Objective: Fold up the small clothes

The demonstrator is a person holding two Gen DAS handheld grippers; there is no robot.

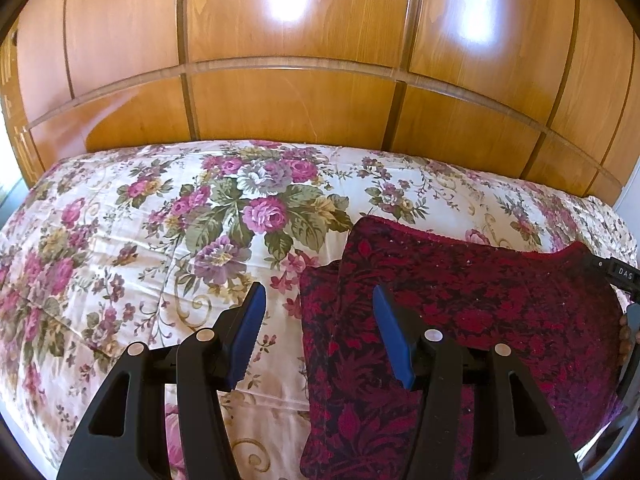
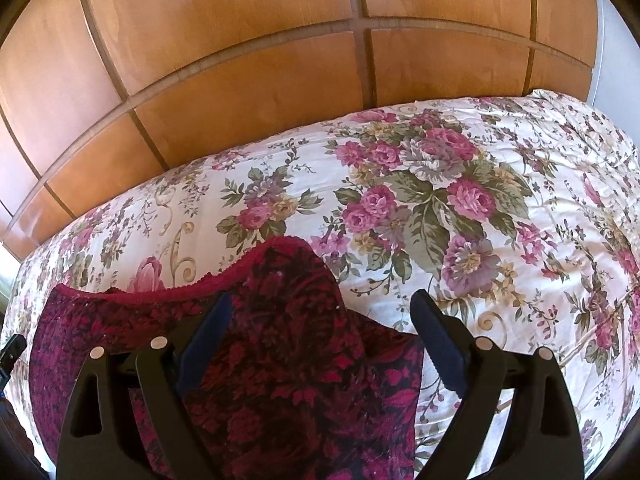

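A small dark red and black floral garment (image 1: 460, 308) lies on the flowered bedspread (image 1: 160, 240), partly folded, with a sleeve or flap sticking out at its left side. My left gripper (image 1: 318, 304) is open and empty, just above the garment's left edge. In the right wrist view the same garment (image 2: 280, 340) lies under my right gripper (image 2: 320, 316), which is open and empty over its right part. The bedspread (image 2: 480, 200) stretches to the right.
A wooden panelled wardrobe (image 1: 300, 60) stands behind the bed. The right gripper's body shows at the right edge of the left wrist view (image 1: 624, 280). Bare bedspread lies to the left of the garment and beyond it.
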